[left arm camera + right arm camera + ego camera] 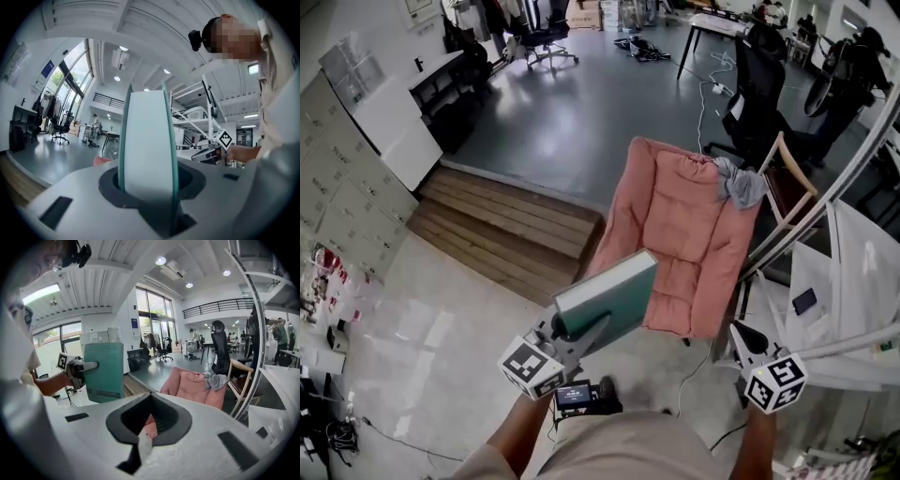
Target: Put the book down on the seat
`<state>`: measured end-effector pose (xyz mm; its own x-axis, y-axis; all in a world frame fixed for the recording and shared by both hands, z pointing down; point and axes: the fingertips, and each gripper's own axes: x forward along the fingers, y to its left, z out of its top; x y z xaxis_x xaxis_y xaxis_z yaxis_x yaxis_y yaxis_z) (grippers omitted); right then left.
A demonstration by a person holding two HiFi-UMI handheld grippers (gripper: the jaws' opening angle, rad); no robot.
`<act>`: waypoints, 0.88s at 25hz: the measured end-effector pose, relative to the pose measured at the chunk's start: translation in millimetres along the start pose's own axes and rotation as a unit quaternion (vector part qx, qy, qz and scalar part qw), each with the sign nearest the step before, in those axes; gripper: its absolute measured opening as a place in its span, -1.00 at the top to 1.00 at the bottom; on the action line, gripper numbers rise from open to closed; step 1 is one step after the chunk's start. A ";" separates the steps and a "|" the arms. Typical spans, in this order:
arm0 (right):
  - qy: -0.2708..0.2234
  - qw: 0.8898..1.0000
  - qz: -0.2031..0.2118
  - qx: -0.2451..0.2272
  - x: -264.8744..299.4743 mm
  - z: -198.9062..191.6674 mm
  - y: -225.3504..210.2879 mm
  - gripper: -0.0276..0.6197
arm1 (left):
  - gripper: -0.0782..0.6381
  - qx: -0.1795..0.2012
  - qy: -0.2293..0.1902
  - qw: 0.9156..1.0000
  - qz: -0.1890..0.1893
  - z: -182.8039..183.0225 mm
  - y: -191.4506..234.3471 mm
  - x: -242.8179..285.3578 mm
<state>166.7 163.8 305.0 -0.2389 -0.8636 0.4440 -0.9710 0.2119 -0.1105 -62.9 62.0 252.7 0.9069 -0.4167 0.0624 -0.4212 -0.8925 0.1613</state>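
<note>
A teal book [609, 298] with white page edges is tilted in the air just left of and in front of the pink padded chair [684, 244]. My left gripper [581, 328] is shut on its lower end. In the left gripper view the book [147, 140] stands edge-on between the jaws and fills the gap. The right gripper view shows the book [104, 371] to the left of the pink chair [192, 385]. My right gripper [748, 339] hangs at the chair's near right corner with nothing in it, its jaws close together.
A grey cloth [741, 183] lies over the chair's top right corner. A wooden chair [792, 178] and a black office chair [759, 84] stand behind it. White frame bars [853, 281] rise at the right. A wooden step [506, 225] runs to the left.
</note>
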 end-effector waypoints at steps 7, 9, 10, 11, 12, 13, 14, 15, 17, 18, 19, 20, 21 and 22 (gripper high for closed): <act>0.009 1.000 0.002 0.003 32.7 11.3 10.8 0.94 | 0.35 -0.002 -0.010 1.000 -0.018 10.6 31.2 6.1; 0.016 1.000 0.008 0.006 43.0 9.7 17.5 0.94 | 0.35 -0.004 -0.013 1.000 -0.027 5.9 36.8 4.6; 0.018 1.000 0.012 0.009 48.4 7.8 20.5 0.94 | 0.35 -0.007 -0.012 0.999 -0.031 1.9 38.7 4.3; 0.020 1.000 0.017 0.013 54.4 5.5 23.3 0.94 | 0.35 -0.010 -0.008 0.999 -0.036 -3.4 40.4 4.9; 0.023 0.999 0.024 0.018 60.9 2.9 26.1 0.94 | 0.35 -0.012 -0.003 0.999 -0.040 -10.0 42.0 6.1; 0.027 0.999 0.033 0.022 67.3 0.2 29.4 0.93 | 0.35 -0.014 0.004 0.999 -0.044 -17.6 43.3 7.1; 0.033 0.998 0.043 0.025 72.9 -2.4 32.9 0.93 | 0.35 -0.018 0.011 0.999 -0.045 -24.9 44.6 6.9; 0.039 0.998 0.052 0.026 77.4 -4.6 35.7 0.93 | 0.35 -0.023 0.016 0.999 -0.042 -30.7 46.5 5.5; 0.049 0.996 0.064 0.029 86.3 -7.8 33.9 0.93 | 0.35 -0.036 0.022 0.999 -0.029 -37.2 54.1 2.5; 0.050 0.996 0.067 0.031 92.5 -8.9 27.2 0.93 | 0.35 -0.042 0.022 0.999 -0.020 -38.0 59.8 4.0; 0.051 0.996 0.070 0.034 100.5 -9.2 17.6 0.94 | 0.35 -0.046 0.021 0.999 -0.011 -37.0 65.5 8.7; 0.054 0.995 0.076 0.037 109.5 -9.6 7.6 0.93 | 0.35 -0.048 0.020 0.999 -0.001 -34.3 69.8 15.3; 0.059 0.994 0.087 0.041 118.5 -10.2 -0.1 0.93 | 0.35 -0.048 0.018 0.999 0.008 -30.0 71.9 21.4; 0.064 0.992 0.101 0.043 127.3 -9.7 -4.9 0.93 | 0.35 -0.047 0.014 0.999 0.017 -24.3 72.7 25.8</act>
<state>141.1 57.3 370.7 -0.4320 -0.7415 0.5134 -0.9010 0.3296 -0.2821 -69.8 -9.4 290.0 0.8923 -0.4408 0.0977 -0.4507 -0.8569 0.2500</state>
